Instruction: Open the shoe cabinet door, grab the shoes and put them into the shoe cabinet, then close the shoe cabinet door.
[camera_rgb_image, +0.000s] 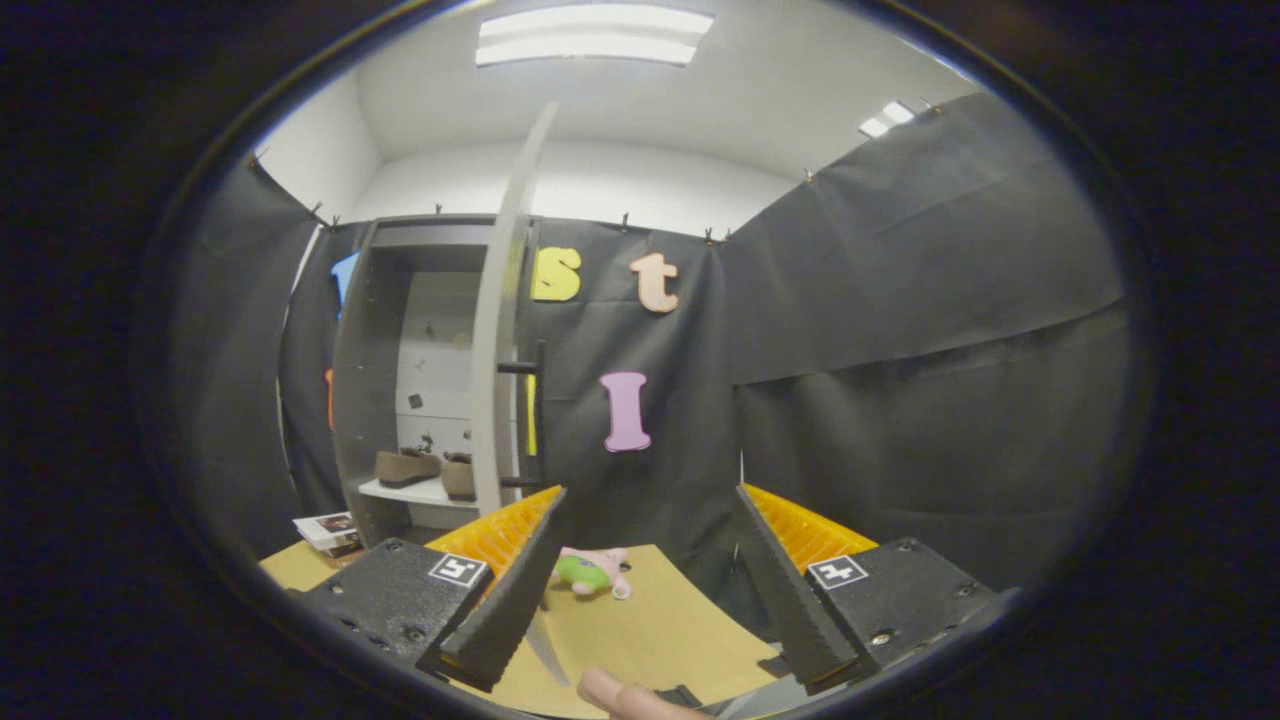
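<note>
Gripper (648, 520) fingers spread wide, nothing between them, both clear of any object. Shoe cabinet (385, 380) stands beyond and to the left of the fingers, against the black cloth wall, at the far left corner of the table (650, 630). Cabinet door (497, 330) stands open, seen edge-on as a pale upright strip; dark bar handle (537, 415) on its right face, just above the tip of the left finger. Two brown shoes (425, 468) sit on a white shelf (415, 491) inside the cabinet, side by side, the right one partly hidden behind the door edge. Small stack of books (330, 532) lies at the cabinet's foot, at the left edge of the table. Pink and green plush toy (590, 572) lies on the tan table between the fingers, nearer the left one, not touched. A fingertip (625, 700) of the person shows at the near edge of the table, below the gap between the fingers.
</note>
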